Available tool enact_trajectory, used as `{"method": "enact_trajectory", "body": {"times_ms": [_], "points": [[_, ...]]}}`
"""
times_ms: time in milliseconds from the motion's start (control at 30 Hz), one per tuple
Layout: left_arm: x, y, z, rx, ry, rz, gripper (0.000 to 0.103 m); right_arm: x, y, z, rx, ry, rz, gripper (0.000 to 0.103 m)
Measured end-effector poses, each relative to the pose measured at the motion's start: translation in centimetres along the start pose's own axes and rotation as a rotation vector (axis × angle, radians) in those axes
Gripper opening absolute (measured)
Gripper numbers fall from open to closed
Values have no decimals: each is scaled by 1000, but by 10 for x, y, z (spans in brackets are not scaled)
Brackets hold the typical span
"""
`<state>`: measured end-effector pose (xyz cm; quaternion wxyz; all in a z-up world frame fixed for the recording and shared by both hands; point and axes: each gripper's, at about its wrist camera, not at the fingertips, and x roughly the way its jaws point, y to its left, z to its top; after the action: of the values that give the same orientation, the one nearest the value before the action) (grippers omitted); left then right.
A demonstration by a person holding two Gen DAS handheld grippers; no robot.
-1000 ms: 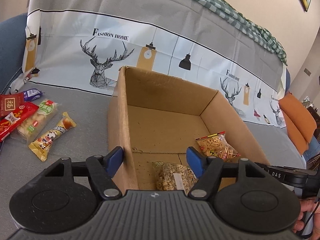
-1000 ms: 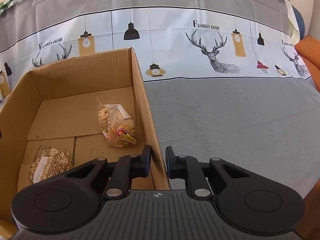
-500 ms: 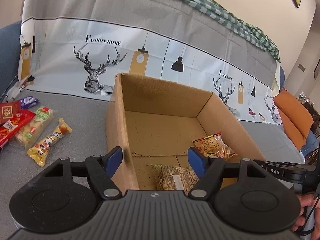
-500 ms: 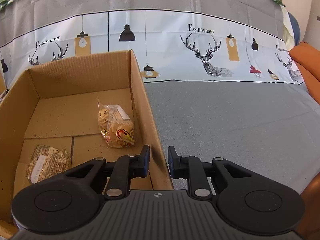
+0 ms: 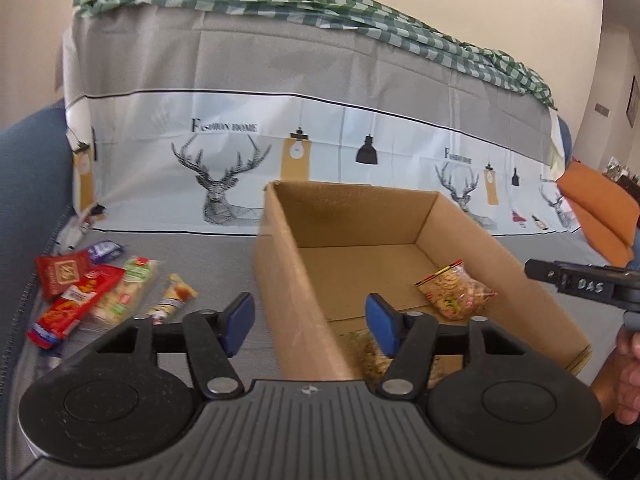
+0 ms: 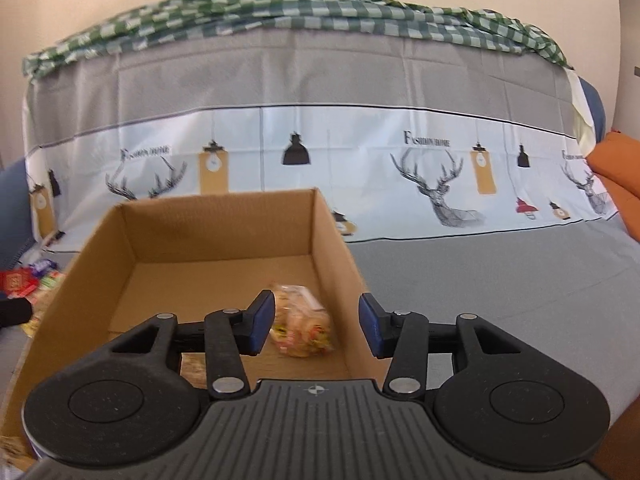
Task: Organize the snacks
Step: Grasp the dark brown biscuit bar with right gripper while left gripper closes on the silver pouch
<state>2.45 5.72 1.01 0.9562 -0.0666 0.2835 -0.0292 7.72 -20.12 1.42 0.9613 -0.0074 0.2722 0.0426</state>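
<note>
An open cardboard box (image 5: 352, 216) stands on a grey cloth. Inside lie a clear bag of round biscuits (image 5: 456, 292) and a grain-bar packet (image 5: 372, 356), half hidden by my fingers. My left gripper (image 5: 310, 324) straddles the box's left wall; its jaws are closing and the pads stand clear of the cardboard. Several loose snacks lie left of the box: a red packet (image 5: 62, 276), a long red one (image 5: 76, 308), a clear green-labelled pack (image 5: 124, 292) and a yellow bar (image 5: 178, 296). My right gripper (image 6: 316, 328) is opening over the box's (image 6: 220, 216) right wall, with the biscuit bag (image 6: 304, 328) showing beyond its fingers.
A deer-print cloth (image 5: 320, 152) covers the sofa back, with a green checked cloth (image 5: 280, 0) on top. Orange cushions (image 5: 600, 212) sit at the far right. A person's hand (image 5: 630, 380) holds the right tool at the left view's edge. Bare grey cloth (image 6: 500, 272) lies right of the box.
The right gripper, shut on the box's right wall before, has come apart. The left jaws have narrowed a little. Both views have lifted and now look more level at the sofa back.
</note>
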Motion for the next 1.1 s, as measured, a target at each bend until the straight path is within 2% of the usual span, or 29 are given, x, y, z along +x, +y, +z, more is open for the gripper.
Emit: {"method": "enact_trajectory", "body": {"times_ms": [67, 133, 200, 333, 533, 600, 700, 900, 1000, 1100], "points": [[-8, 10, -1, -14, 7, -2, 43, -10, 9, -1, 15, -24, 33, 49], [-17, 20, -2, -28, 5, -7, 31, -20, 21, -1, 21, -51, 68, 49], [-24, 33, -4, -33, 9, -21, 26, -32, 33, -2, 26, -87, 111, 49], [-36, 74, -10, -124, 14, -11, 25, -48, 58, -5, 20, -121, 211, 49], [-41, 135, -36, -294, -16, 84, 25, -56, 108, -13, -48, -129, 366, 48], [-41, 144, -48, -320, -31, 134, 25, -55, 133, -18, -92, -123, 388, 48], [-37, 154, -45, -348, -16, 209, 25, -53, 164, -27, -139, -95, 435, 48], [-20, 174, -50, -419, 51, 271, 25, -48, 216, -53, -260, -74, 522, 48], [-18, 182, -53, -440, 56, 293, 25, -40, 235, -70, -339, -34, 513, 48], [-14, 186, -55, -450, 70, 310, 26, -38, 247, -79, -376, -34, 537, 48]]}}
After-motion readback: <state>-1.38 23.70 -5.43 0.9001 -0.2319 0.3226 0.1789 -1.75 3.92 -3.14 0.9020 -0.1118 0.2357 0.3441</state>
